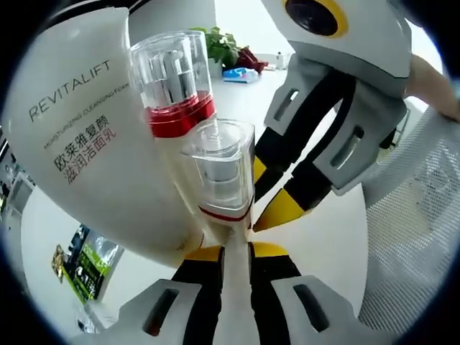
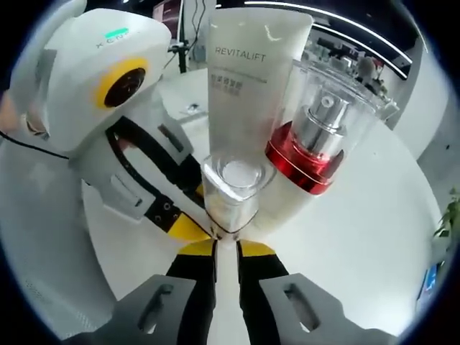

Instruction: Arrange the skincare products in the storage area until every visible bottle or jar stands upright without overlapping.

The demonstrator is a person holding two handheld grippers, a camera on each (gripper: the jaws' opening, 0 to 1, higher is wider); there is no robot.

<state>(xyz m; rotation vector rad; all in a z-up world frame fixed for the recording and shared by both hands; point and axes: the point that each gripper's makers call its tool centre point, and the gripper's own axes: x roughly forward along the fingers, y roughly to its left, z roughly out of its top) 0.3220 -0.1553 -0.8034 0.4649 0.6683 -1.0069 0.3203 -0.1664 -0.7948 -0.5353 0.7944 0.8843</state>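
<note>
**A:** so which way is everything sitting from the tools here?

**B:** biggest thing first: the white REVITALIFT tube point(image 2: 248, 79) is rising straight ahead of the right tool point(image 2: 226, 248), long axis running away along its jaws. Touching its side is the red-collared pump bottle point(image 2: 316, 144) with a clear cap. Smallest is the clear-capped slim bottle point(image 2: 230, 190), sitting right at the tips of both tools.

**A:** who's actually holding it?

**B:** both, looks like. The right tool's jaws are nearly closed on its base, and the left tool point(image 1: 236, 248) is pinching it too, same narrow gap. Fisheye's rough that close, so I might be off on exact contact. The right one is looking more squarely lined up.

**A:** and where's it all standing?

**B:** over the white surface point(image 2: 374, 215), all leaning together, not spaced yet.
</note>
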